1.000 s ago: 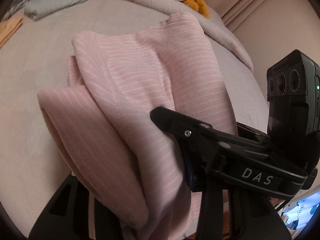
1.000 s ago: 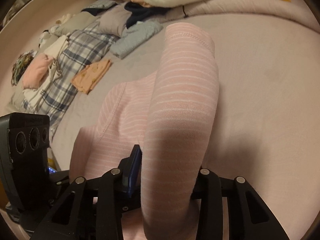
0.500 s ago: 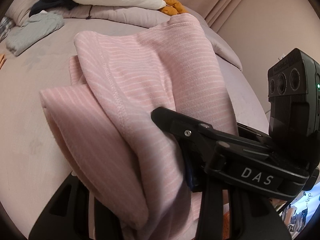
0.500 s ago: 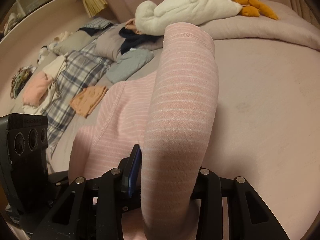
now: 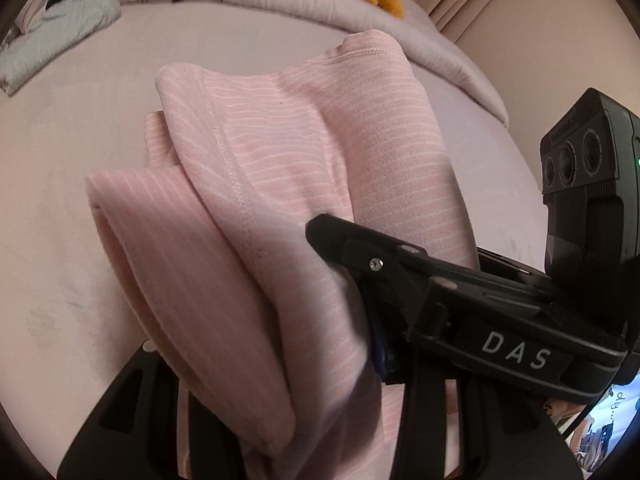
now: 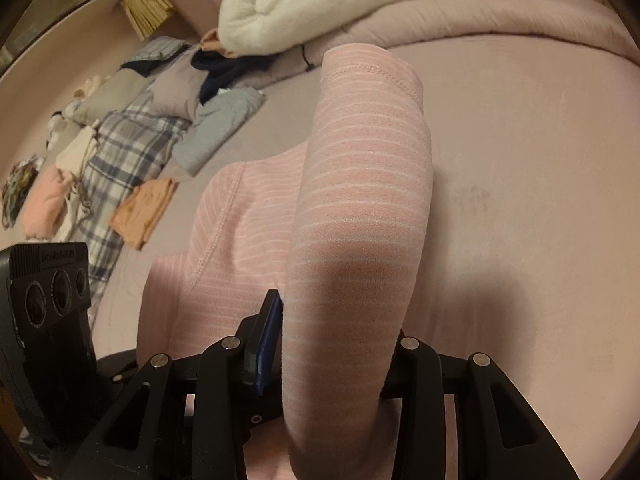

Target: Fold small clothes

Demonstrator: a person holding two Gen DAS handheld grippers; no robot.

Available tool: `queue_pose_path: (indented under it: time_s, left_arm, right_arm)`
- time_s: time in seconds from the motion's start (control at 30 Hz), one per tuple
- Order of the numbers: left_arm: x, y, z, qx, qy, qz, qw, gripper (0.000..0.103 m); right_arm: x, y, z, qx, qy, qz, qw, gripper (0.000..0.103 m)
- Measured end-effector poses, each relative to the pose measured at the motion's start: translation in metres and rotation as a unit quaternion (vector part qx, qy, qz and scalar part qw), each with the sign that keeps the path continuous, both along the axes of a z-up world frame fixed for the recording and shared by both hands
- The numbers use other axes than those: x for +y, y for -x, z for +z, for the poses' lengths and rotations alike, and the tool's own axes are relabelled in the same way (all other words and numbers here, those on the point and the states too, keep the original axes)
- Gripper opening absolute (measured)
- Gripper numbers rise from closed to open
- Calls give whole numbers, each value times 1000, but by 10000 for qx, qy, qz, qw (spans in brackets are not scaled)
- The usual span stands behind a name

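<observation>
A pink garment with thin white stripes is bunched in both grippers above the mauve bed sheet. My left gripper is shut on its near folds; cloth drapes over the fingers and hides the tips. The right gripper's black body shows close at the right in the left wrist view. In the right wrist view my right gripper is shut on a thick roll of the same garment, which stands up between the jaws. The left gripper's camera block shows at the left.
Folded grey garment, a folded orange garment, a plaid cloth and a pink bundle lie at the left of the bed. A white plush with orange feet lies on the rolled duvet at the back.
Both views have tilted up then partly down again over the bed. The garment stays clamped in both grippers in the same shape.
</observation>
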State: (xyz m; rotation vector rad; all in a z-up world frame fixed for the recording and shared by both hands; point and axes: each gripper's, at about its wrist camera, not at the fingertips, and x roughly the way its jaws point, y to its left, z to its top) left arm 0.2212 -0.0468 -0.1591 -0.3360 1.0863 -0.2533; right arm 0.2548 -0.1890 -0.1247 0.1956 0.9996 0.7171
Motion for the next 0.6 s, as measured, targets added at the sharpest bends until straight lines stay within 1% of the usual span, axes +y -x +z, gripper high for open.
queue_pose_path:
  time_s: [0.07, 0.13, 0.17, 0.2, 0.27, 0.3, 0.33, 0.4, 0.43, 0.47, 0.53, 0.57, 0.6]
  left_arm:
    - [2, -2, -10, 129, 10, 19, 9999, 44]
    - [4, 0, -15, 96, 30, 47, 9999, 49]
    - [5, 4, -14, 59, 34, 68, 10000, 54]
    - [6, 8, -15, 25, 19, 101, 9999, 58]
    - [8, 13, -12, 1, -29, 132, 9999, 58]
    - [9, 16, -9, -5, -56, 157, 9999, 61]
    - [12, 20, -4, -46, -97, 221, 9997, 63]
    - [15, 29, 8, -183, -205, 299, 9992, 75]
    - [17, 34, 15, -278, -288, 333, 9986, 79]
    - [20, 40, 24, -398, -362, 371, 9979, 85]
    - [21, 55, 42, -689, -421, 406, 9959, 87]
    - [23, 64, 53, -844, -443, 431, 9945, 89]
    - [24, 70, 62, -957, -458, 460, 9933, 95]
  right_arm:
    - [1, -3, -9, 146, 40, -20, 9999, 41]
    - [0, -5, -20, 336, 69, -83, 9994, 43]
    - [0, -6, -20, 344, 60, -105, 9993, 44]
    - [-2, -5, -21, 332, 48, -149, 9993, 47]
    - [-5, -3, -20, 305, 83, -242, 9992, 51]
    - [-6, -1, -19, 302, 125, -262, 9991, 56]
    - [-8, 1, -18, 278, 217, -308, 9989, 63]
    - [-14, 3, -14, 200, 392, -450, 9980, 66]
    - [-19, 5, -12, 160, 431, -530, 9975, 68]
    - [-26, 8, -5, 123, 378, -614, 9973, 69]
    - [-35, 14, 3, 45, 341, -697, 9970, 76]
    - [-41, 20, 12, -109, 382, -776, 9962, 77]
    - [-46, 28, 22, -339, 442, -849, 9948, 77]
